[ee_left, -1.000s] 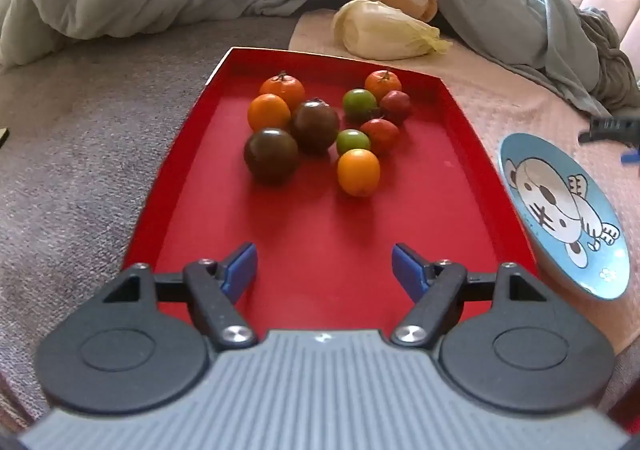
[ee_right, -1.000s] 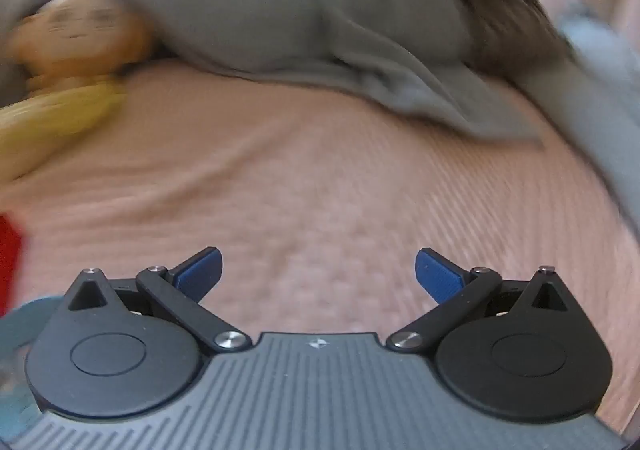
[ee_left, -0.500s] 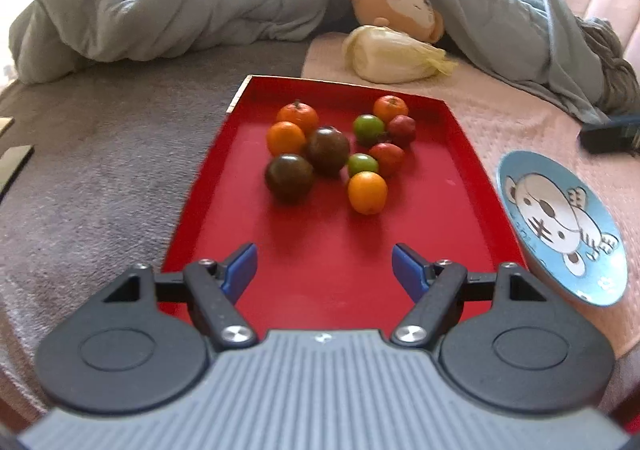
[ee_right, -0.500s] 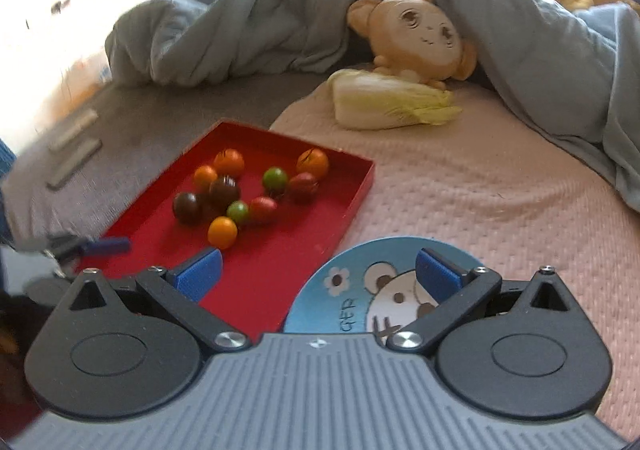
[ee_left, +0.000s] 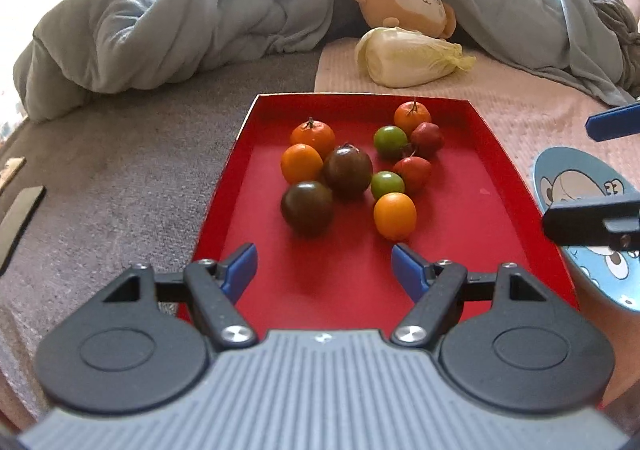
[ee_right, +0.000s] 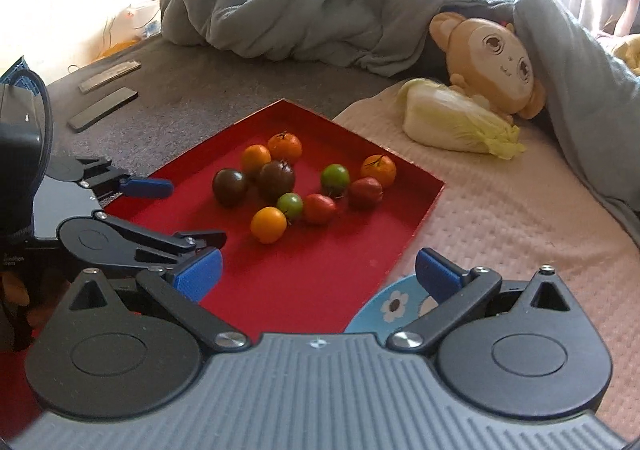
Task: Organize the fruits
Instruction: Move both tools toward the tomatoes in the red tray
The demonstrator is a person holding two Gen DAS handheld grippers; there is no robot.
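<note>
A bed [ee_left: 120, 178] is covered partly by a grey blanket, partly by a pink quilted one [ee_right: 500, 218]; a red tray [ee_left: 492, 154] is laid across both; a blue cartoon plate [ee_left: 576, 174], a cabbage [ee_left: 408, 58], a monkey plush [ee_right: 492, 62], a rumpled grey duvet [ee_left: 180, 22] and two flat dark bars [ee_right: 102, 108] are also found lying on it.

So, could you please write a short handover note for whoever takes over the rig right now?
Left gripper: open, empty, over the near end of the red tray.
Right gripper: open, empty, between the tray and the blue plate.
Fruits: all ten in the tray, clustered toward its far end; the nearest is an orange one.
Done: nothing moved, plate bare.
Left: all the sorting.
</note>
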